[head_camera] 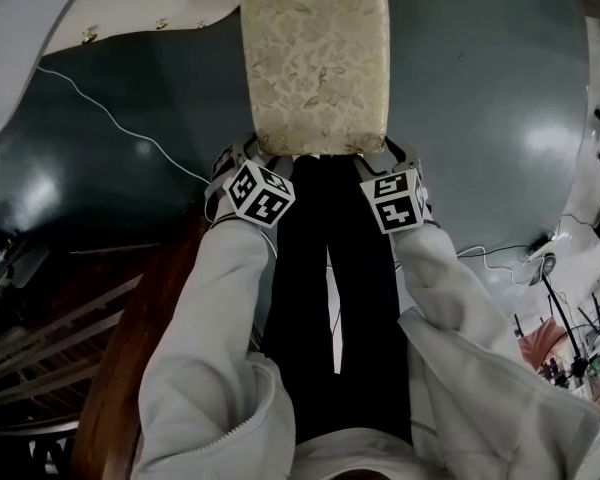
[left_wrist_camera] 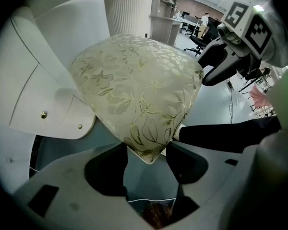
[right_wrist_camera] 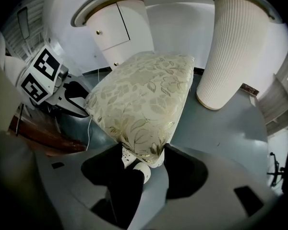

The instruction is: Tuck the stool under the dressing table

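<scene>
Head view: my left hand-held gripper (head_camera: 260,156) and right hand-held gripper (head_camera: 383,154) clamp the stool (head_camera: 315,63) (one corner each). So it pushes straight.

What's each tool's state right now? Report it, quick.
Left tool: closed on a near corner of the stool.
Right tool: closed on the stool's other near corner.

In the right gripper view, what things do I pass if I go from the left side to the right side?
left gripper → stool → dressing table's ribbed white leg
</scene>
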A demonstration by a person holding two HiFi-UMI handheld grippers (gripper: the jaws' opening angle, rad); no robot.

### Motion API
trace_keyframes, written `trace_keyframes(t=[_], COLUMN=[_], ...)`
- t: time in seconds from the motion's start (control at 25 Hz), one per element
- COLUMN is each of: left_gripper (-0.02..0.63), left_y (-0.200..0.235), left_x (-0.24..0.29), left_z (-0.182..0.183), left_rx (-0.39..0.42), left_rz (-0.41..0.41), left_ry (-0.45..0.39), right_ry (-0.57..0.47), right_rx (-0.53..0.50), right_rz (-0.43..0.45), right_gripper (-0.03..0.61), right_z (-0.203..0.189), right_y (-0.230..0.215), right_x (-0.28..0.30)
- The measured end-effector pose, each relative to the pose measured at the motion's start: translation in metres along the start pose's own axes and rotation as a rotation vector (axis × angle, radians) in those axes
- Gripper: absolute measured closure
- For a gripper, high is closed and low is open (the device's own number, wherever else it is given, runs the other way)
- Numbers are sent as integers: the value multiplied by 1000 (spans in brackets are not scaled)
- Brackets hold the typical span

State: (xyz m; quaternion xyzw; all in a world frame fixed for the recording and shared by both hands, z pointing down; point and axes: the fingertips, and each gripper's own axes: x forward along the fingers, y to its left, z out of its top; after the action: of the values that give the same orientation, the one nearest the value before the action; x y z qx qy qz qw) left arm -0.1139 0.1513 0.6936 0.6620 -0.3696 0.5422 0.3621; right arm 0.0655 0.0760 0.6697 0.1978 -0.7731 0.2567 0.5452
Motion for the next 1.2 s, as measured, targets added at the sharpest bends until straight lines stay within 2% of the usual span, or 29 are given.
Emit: trace_keyframes(t=[0.32,0.68,1.2], left_gripper=[362,362,362], left_y=[4,28,40], left_x=[1,3,5], left_z=[1,27,42], left_rx=[-7,14,20], left_rz=[-6,4,1], left_ry=[-10,-47,-76], right_ry=[16,-9,-40], right_rx=[21,45,39], right_rz=[-19,-59,-75], right_gripper=[262,265,264], right_z=[4,27,41], right_y=[0,-19,-31], right_x=[2,6,9])
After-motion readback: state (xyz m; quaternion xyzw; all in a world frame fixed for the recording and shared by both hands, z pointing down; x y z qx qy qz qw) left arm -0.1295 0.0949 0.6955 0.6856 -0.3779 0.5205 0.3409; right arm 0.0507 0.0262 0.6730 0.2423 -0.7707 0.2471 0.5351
